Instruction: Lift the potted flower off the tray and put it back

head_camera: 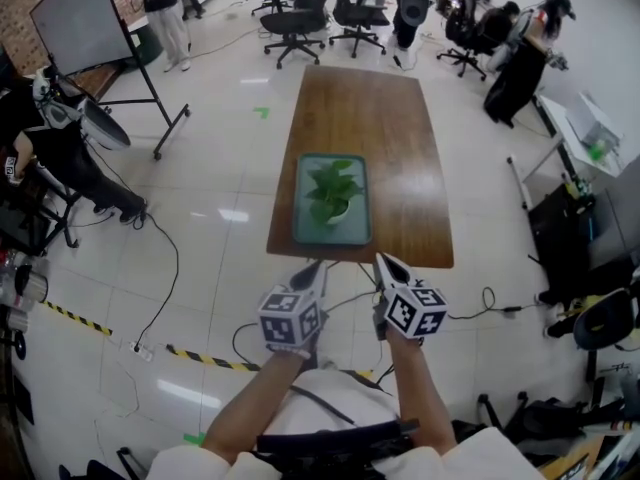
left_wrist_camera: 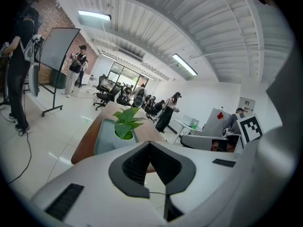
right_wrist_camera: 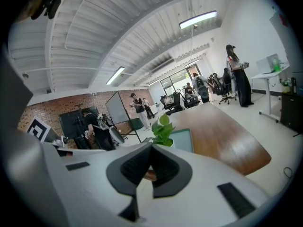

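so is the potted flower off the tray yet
No, the potted flower stands inside the tray on the table, and the left gripper and right gripper are both short of the table's near edge.

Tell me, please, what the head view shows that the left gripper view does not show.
Only the head view: the person's forearms and the striped floor tape.
Only the left gripper view: the ceiling lights, and the left gripper seen from behind, its jaws closed together with nothing between them.
Both: the potted flower standing in the tray on the brown table, and the whiteboard on its stand.
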